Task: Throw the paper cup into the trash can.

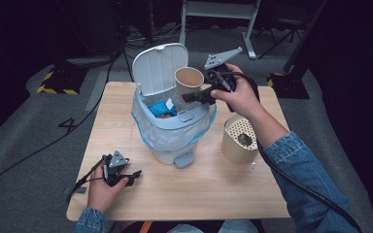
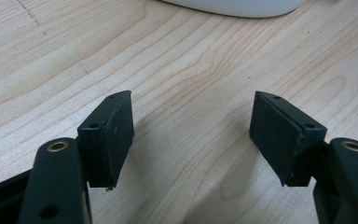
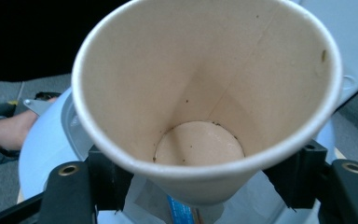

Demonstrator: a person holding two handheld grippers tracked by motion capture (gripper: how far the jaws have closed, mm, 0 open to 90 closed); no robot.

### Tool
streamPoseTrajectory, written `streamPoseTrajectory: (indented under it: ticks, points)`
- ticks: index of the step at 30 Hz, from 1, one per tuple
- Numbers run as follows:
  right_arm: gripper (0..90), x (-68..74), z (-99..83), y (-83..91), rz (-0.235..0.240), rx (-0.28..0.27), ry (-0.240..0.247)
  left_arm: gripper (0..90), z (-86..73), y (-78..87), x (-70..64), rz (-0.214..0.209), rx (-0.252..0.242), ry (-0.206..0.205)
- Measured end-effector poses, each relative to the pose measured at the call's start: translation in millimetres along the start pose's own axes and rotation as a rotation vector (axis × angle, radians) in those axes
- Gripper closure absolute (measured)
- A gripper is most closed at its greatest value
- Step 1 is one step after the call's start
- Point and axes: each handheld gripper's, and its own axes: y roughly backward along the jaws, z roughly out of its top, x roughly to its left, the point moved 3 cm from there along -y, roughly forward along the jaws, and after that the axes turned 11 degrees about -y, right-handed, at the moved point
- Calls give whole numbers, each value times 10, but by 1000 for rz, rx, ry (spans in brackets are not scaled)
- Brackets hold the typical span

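A paper cup point(image 1: 189, 80) hangs over the open pedal bin point(image 1: 172, 128), its mouth turned toward the camera. My right gripper point(image 1: 197, 95) is shut on the paper cup point(image 3: 205, 98), whose empty inside has a few dark specks. Under it shows the bin's lined rim point(image 3: 51, 140). The bin's lid point(image 1: 159, 68) stands up at the back, and a blue wrapper point(image 1: 161, 108) lies inside. My left gripper point(image 1: 135, 175) rests low on the table point(image 1: 199, 189) near its front left corner. Its jaws point(image 2: 191, 135) stand open over bare wood with nothing between them.
A beige cylinder holder point(image 1: 239, 138) with a perforated insert stands right of the bin, under my right forearm. The bin's foot pedal point(image 1: 184, 159) sticks out toward me. Cables run over the grey floor point(image 1: 39, 126) on the left. The bin's white base point(image 2: 233, 7) shows ahead of the left gripper.
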Motion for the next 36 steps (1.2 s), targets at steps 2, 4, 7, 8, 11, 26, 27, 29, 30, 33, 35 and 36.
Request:
streamPoseTrajectory:
  ticks: [2,4,7,8,11,26,27,29,30,33,35,36]
  points:
    - [323,14,10,-42,-8,18,6,310,0,0,0,0,0,0]
    - [324,30,23,-74,-14,36,11,310,0,0,0,0,0,0]
    - [323,45,38,-106,-22,53,18,310,0,0,0,0,0,0]
    - [323,55,47,-119,-26,62,19,310,0,0,2,0,0,-1]
    - [323,81,78,-153,-39,85,35,310,2,-1,5,1,0,-4]
    - [210,113,146,-316,-99,158,94,310,1,-1,4,1,0,-3]
    - [210,113,146,-316,-99,158,94,310,1,-1,4,1,0,-3]
    - [186,111,152,-333,-131,162,125,310,1,-1,4,1,1,-3]
    - [191,117,144,-342,-137,192,167,310,1,-1,4,1,1,-3]
    - [202,131,144,-342,-132,180,177,310,1,-1,4,1,0,-3]
    - [206,137,151,-342,-125,161,172,310,2,-1,4,1,0,-3]
    - [206,137,151,-342,-125,161,172,310,1,-1,4,1,1,-3]
